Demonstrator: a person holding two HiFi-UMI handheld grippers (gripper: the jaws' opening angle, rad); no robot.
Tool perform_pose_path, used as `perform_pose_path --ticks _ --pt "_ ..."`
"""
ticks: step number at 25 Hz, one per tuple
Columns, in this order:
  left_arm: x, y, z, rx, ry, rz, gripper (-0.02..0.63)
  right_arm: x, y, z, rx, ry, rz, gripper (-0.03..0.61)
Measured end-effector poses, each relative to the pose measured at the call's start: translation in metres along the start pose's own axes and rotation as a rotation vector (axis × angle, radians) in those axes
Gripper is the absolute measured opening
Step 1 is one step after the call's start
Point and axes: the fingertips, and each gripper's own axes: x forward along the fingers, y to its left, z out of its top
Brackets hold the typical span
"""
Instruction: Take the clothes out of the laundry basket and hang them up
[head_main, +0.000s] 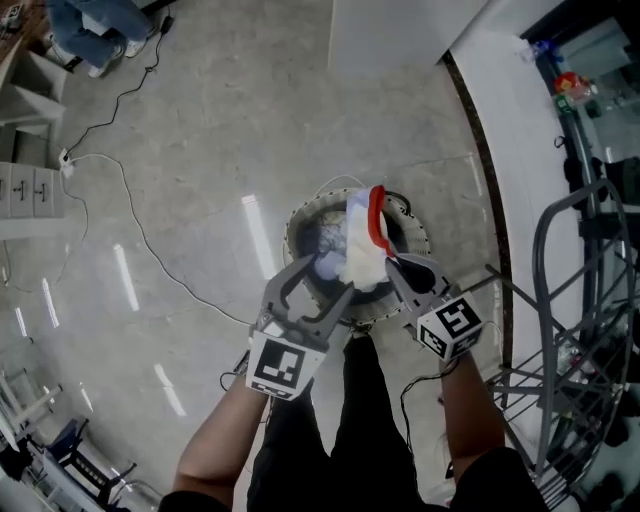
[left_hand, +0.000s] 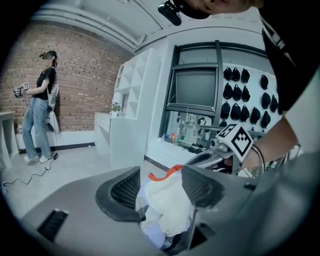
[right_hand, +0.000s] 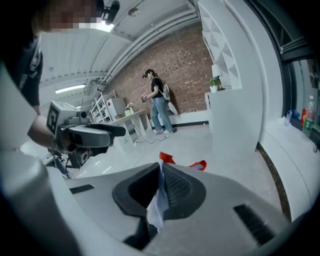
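Fingers of our right gripper pinch a thin fold; left gripper, spread wide, clamps the wad. Over the laundry basket at twelve o'clock hangs our garment: light, floppy, so we'd grab near its red trim.

Person standing, both forearms stretched forward and down, side by side. Left forearm bare, carrying left gripper; jaws set wide, pads pressed on bunched garment that fills gap between them. Right forearm bare, cord at wrist, carrying right gripper; jaws pinched nearly together on thin fold of same garment. Both grippers tilted slightly downward, tips converging, near each other. Marker cubes face up toward head.
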Motion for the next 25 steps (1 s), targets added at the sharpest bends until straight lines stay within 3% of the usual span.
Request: perform_pose_path --ticks 6,9,14,21,25 --pt "-0.027 -0.001 0.051 0.01 -0.019 -0.01 0.25 -0.057 0.043 0.093 -0.178 -0.097 0.07 0.018" --pt "-0.045 -0.004 0.077 -0.005 -0.016 -0.021 0.255 -0.093 0.07 0.138 -0.239 -0.131 0.113 0.017" --pt "-0.067 -0.011 0.12 0.034 -0.037 -0.062 0.272 -0.155 0.116 0.21 -0.298 -0.227 0.178 0.017" --pt "-0.088 -0.022 0.181 0.058 -0.096 -0.134 0.285 -0.237 0.173 0.277 -0.421 -0.328 0.219 0.017" --pt "-0.092 -0.033 0.208 0.041 -0.111 -0.217 0.288 -0.268 0.197 0.302 -0.477 -0.363 0.217 0.017"
